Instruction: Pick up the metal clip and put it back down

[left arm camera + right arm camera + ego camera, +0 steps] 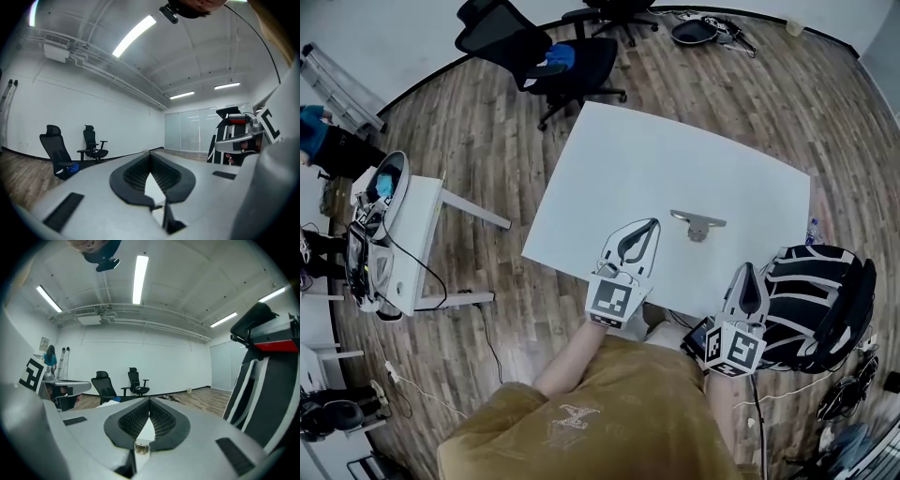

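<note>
Tan shirt [609, 412], white table [656, 159], metal clip [697, 225], wood floor [478, 150]

Bright, even light fills the room. It comes from long ceiling strips [134, 35], seen in both gripper views, where they burn out to plain white. In the head view the white bench [675, 159] is close to overexposed and shows little surface detail. The metal clip [697, 224], toward the bench's near edge, casts only a faint, soft shadow. The head view bends strongly at its edges, curving the wooden floor [487, 141]. Both gripper views have black rounded corners. The left tool [150, 157] and right tool [150, 401] look soft so close to the lens, while the far room is sharper.
</note>
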Available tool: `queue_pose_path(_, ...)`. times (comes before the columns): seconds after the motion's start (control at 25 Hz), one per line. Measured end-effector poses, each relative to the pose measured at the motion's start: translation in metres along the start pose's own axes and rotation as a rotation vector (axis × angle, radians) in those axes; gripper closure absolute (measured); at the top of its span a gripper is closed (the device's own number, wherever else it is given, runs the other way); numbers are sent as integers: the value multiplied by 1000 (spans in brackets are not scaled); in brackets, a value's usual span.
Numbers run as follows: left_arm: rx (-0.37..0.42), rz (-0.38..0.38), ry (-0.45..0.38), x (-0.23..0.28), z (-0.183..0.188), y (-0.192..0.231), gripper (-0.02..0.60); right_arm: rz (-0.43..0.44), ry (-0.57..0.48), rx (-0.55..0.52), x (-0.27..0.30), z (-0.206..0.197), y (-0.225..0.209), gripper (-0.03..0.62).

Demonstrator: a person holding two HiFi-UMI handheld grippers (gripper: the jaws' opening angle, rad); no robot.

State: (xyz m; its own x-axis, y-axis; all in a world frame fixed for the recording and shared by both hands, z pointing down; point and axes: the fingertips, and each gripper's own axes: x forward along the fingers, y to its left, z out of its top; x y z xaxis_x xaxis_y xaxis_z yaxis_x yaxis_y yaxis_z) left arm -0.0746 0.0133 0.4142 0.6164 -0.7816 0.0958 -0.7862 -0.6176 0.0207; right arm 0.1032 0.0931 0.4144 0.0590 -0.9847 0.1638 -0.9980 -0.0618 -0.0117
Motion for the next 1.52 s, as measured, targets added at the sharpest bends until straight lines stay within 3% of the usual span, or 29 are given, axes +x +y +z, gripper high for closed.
queue_pose_path(0.72, 12, -32, 35, 33, -12, 4, 577, -3, -5, 5, 31, 4, -5, 586)
queue_pose_path(1.12, 23, -41, 45, 59, -21, 11, 577, 40, -1, 36, 65, 0, -6, 586)
queue_pose_path(1.36, -15, -75, 84, 69, -38, 10, 577, 81, 29, 83, 79, -10, -4, 586)
queue_pose_path(1.52, -5, -78, 106, 80, -53, 10, 577, 79, 74, 42, 90, -25, -5, 586)
